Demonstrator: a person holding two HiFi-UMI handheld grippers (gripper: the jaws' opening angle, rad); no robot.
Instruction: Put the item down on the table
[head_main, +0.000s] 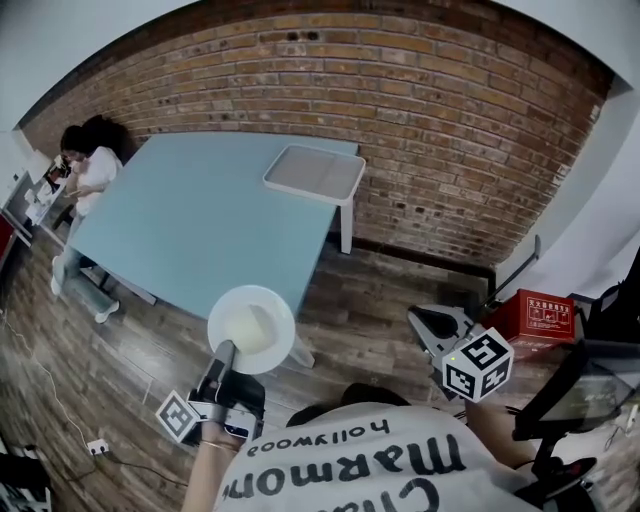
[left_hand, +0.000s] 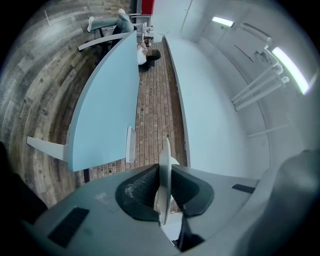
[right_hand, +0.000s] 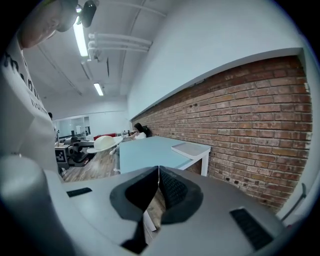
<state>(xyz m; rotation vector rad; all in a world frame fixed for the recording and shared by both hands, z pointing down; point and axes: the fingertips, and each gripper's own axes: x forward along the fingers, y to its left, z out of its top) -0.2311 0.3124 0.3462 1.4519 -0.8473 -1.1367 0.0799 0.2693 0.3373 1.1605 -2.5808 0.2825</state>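
A white plate (head_main: 252, 328) hangs in the air over the near corner of the light blue table (head_main: 190, 225). My left gripper (head_main: 224, 356) is shut on its near rim. In the left gripper view the plate (left_hand: 164, 170) stands edge-on, pinched between the two jaws, with the table (left_hand: 102, 115) beyond it. My right gripper (head_main: 432, 322) is held low at the right over the floor, jaws shut with nothing between them. From the right gripper view the plate (right_hand: 104, 143) shows at the left, in front of the table (right_hand: 145, 152).
A white tray (head_main: 314, 172) lies on the table's far right corner, by the brick wall (head_main: 440, 120). A person (head_main: 85, 175) sits at the table's far left end. A red box (head_main: 538, 312) and a chair stand at the right on the wood floor.
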